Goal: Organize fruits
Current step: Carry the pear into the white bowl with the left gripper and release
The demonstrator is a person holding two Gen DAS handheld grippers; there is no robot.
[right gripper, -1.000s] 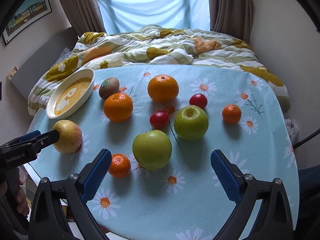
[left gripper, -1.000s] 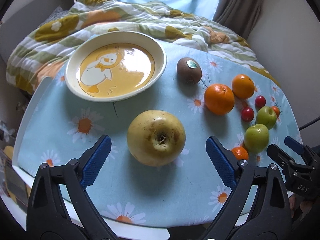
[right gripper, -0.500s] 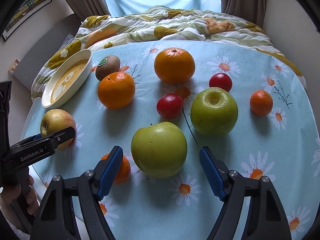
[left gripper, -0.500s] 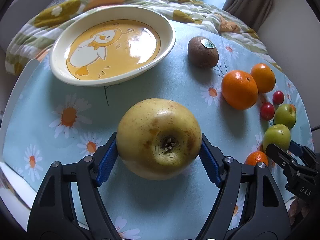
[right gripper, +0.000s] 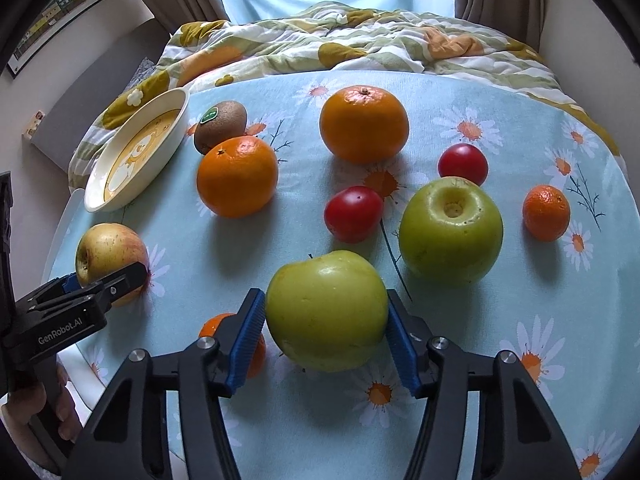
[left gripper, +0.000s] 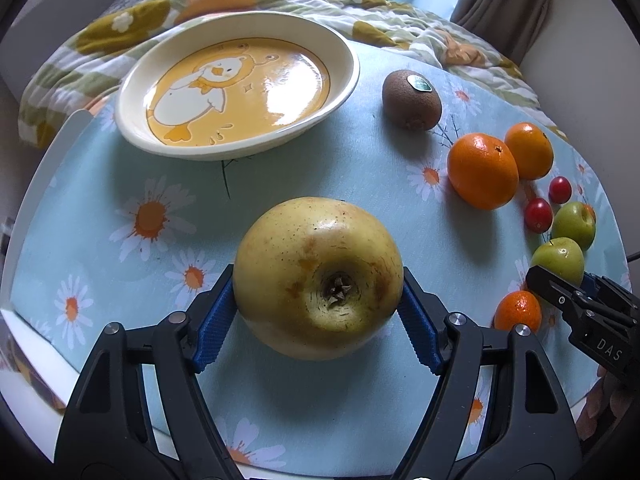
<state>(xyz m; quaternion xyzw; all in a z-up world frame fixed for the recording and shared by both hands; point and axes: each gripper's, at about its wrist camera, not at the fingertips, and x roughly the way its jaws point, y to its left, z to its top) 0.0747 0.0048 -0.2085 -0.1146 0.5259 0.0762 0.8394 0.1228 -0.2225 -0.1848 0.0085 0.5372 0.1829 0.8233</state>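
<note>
Daisy-print tablecloth carries the fruit, with a duck plate near its far left edge. By the near left edge, the left gripper is clamped on the yellow apple. The right gripper is clamped on a green apple near the front edge, a small tangerine just beside its left finger.

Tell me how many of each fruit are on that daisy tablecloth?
Yellow apple: 1
Green apples: 2
Large oranges: 2
Small tangerines: 2
Red cherry tomatoes: 2
Kiwi: 1
Total: 10 fruits
</note>
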